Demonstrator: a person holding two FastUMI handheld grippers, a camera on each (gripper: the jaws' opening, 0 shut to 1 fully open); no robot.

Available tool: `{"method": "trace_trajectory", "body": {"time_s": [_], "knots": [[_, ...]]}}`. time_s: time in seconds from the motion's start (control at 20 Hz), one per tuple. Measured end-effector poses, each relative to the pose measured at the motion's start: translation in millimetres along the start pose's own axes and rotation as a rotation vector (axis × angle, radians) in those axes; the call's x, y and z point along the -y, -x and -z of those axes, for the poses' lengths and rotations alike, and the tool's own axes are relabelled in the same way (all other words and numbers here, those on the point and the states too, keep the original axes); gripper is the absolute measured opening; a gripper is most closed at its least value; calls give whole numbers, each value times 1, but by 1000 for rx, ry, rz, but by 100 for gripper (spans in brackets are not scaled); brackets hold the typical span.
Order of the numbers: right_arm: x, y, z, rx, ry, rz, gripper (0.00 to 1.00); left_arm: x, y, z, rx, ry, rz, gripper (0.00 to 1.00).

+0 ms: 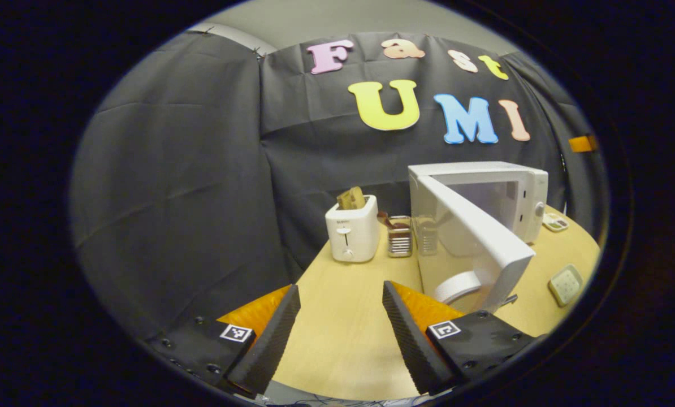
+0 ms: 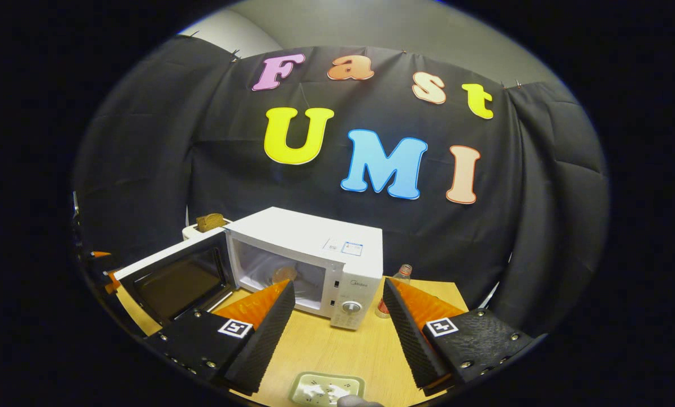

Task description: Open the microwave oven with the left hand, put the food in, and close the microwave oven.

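Left gripper view: my left hand-held gripper [image 1: 341,330] is spread wide with nothing between its fingers, hovering over the wooden surface [image 1: 343,316]. The microwave oven [image 1: 484,198] stands ahead and to the right, its door [image 1: 479,237] swung out toward me, so I log the opening step as done. A white toaster [image 1: 353,232] with a slice in its slot sits left of the oven, a small metal rack [image 1: 399,236] between the two, and two pale plates [image 1: 565,284] lie on the surface to the right. From this angle I cannot see into the cavity. Right gripper view: my right hand-held gripper [image 2: 337,328] is likewise spread and carries nothing. The oven faces me with its door open to the left, and inside the lit cavity I make out a brownish round item [image 2: 284,275] that I judge to be the food, resting on the cavity floor; it is small, so I hold that loosely. A bottle [image 2: 403,274] stands just behind the oven's right corner, and a pale tray [image 2: 326,387] lies near the bottom edge. Judgement: door opened, food apparently placed, both grippers free. Remaining: swing the door shut, for which the left gripper sits close to the door's free edge.
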State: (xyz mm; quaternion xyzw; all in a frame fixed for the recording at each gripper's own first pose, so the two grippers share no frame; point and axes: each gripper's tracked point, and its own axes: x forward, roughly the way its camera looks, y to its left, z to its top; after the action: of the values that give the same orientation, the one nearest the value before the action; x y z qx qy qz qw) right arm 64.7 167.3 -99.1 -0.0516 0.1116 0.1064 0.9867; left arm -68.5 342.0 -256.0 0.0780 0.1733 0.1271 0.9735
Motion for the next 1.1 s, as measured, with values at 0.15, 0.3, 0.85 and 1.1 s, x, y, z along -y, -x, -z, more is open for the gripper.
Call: {"method": "trace_trajectory", "body": {"time_s": [0.15, 0.3, 0.85, 1.1], "knots": [[-1, 0, -2, 3, 2, 6, 96, 15, 1, 2, -11, -39, 27, 100], [-4, 0, 4, -3, 25, 2, 96, 32, 6, 1, -18, -23, 69, 94], [18, 13, 25, -60, -17, 11, 96, 166, 24, -5, -7, -49, 283, 94], [38, 17, 28, -74, -24, 34, 96, 229, 24, -16, 16, -95, 394, 94]]}}
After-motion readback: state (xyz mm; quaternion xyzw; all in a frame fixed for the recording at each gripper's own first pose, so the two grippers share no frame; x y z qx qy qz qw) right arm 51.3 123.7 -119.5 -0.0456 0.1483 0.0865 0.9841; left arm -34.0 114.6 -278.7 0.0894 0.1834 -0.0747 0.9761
